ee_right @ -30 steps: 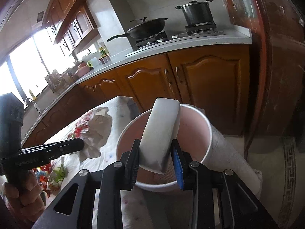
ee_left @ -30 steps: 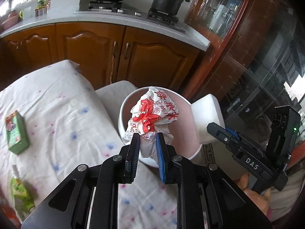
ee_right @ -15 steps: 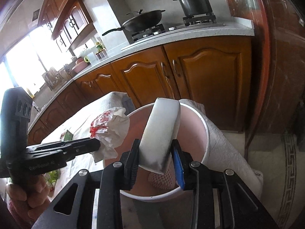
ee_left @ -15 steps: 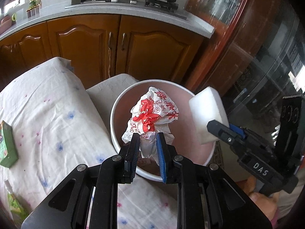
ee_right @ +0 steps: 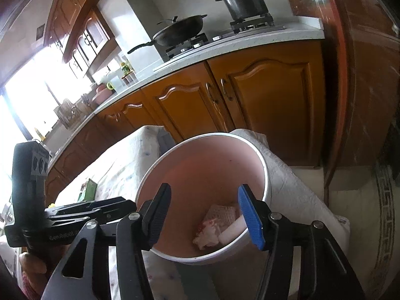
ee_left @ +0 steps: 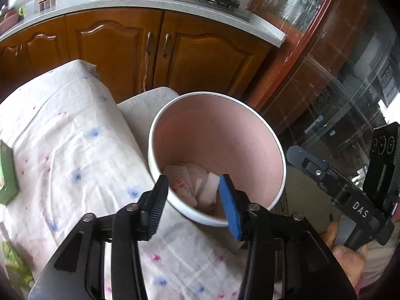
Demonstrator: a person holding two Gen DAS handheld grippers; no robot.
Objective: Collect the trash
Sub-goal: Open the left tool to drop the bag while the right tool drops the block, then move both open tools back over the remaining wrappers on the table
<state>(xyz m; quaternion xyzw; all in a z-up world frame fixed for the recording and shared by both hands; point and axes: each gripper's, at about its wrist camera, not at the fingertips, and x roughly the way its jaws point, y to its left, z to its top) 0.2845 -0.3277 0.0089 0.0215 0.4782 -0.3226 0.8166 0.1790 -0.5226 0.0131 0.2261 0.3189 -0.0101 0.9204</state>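
A kitchen with brown wooden cabinets (ee_left: 205, 60) and a pale counter runs along the far side, with a flowered white tablecloth (ee_left: 75, 150) covering the near surface and a pink bucket (ee_left: 250, 135) standing at its right edge. The left gripper (ee_left: 192, 200) tilts steeply down over the bucket's near rim, its jaws opening with nothing between the pads. The right gripper (ee_right: 203, 212) points down more gently over the same rim, jaws likewise opening and empty. Crumpled wrappers (ee_left: 185, 182) and a white foam block (ee_left: 208, 187) lie at the bottom of the bucket, below and beyond both sets of fingertips, touching neither. Only the right wrist view shows a wok (ee_right: 180, 32) and a lidded pot (ee_right: 243, 2) on the stove, plus a bright window at far left; only the left wrist view shows a glass-fronted cabinet (ee_left: 337, 87) at right and a green carton (ee_left: 7, 175) on the cloth at left. Each view catches the other gripper at its edge, held by a hand (ee_left: 350, 257).
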